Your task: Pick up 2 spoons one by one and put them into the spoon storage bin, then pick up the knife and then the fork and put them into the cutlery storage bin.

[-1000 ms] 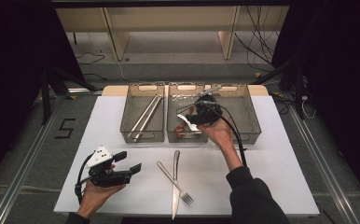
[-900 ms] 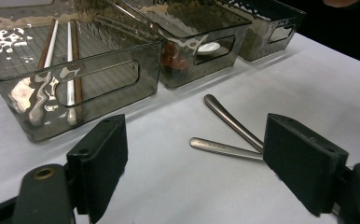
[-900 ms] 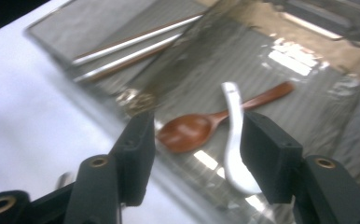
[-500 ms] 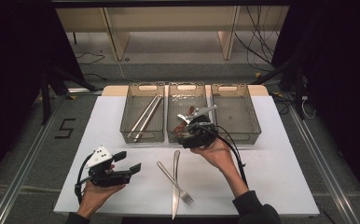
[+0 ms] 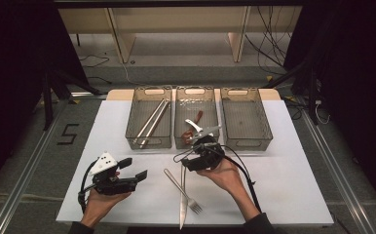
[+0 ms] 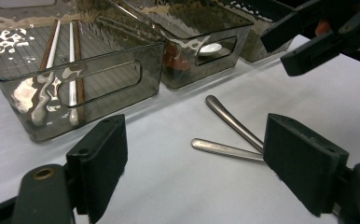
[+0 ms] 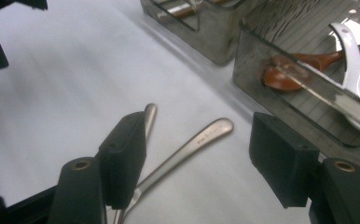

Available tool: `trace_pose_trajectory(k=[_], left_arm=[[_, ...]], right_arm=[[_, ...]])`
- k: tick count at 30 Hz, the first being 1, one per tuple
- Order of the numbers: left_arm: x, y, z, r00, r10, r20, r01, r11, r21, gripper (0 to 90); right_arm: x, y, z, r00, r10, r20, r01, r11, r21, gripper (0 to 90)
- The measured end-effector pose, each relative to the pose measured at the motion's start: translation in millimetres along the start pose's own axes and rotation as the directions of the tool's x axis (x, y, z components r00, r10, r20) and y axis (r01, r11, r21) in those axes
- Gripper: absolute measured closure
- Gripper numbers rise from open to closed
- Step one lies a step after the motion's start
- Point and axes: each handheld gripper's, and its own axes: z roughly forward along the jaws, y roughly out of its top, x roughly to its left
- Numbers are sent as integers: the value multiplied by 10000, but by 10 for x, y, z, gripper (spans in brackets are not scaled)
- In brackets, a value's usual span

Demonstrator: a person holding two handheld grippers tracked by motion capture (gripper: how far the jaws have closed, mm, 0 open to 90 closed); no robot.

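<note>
Chopsticks (image 5: 151, 123) and spoons (image 5: 196, 127) already sit in their bins; the fork (image 5: 182, 190) and knife (image 5: 182, 196) lie crossed on the surface. Your right gripper (image 5: 192, 157), fingers just spreading and empty, hangs over their handles; left gripper (image 5: 130, 170) waits open.

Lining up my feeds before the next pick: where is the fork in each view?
High view: fork bottom centre, crossing the knife.
Left gripper view: its handle right of centre.
Right gripper view: its handle by the left jaw.
Shared landmark: middle bin holding spoons.

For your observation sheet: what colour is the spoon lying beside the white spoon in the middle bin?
Reddish-brown, like wood: the wooden spoon, clearest in the right gripper view.
</note>
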Motion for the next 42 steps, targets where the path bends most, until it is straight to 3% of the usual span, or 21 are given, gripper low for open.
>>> trace_pose_trajectory(k=[27,42], left_arm=[[4,11,25,10000,13,53,-13,10000,-10,214],[-4,9,22,10000,71,29,-71,10000,-9,214]], right_arm=[[259,-308,153,9976,-462,-521,522,9914,1201,342],[380,-384,193,9946,-729,-745,831,9861,1437,324]])
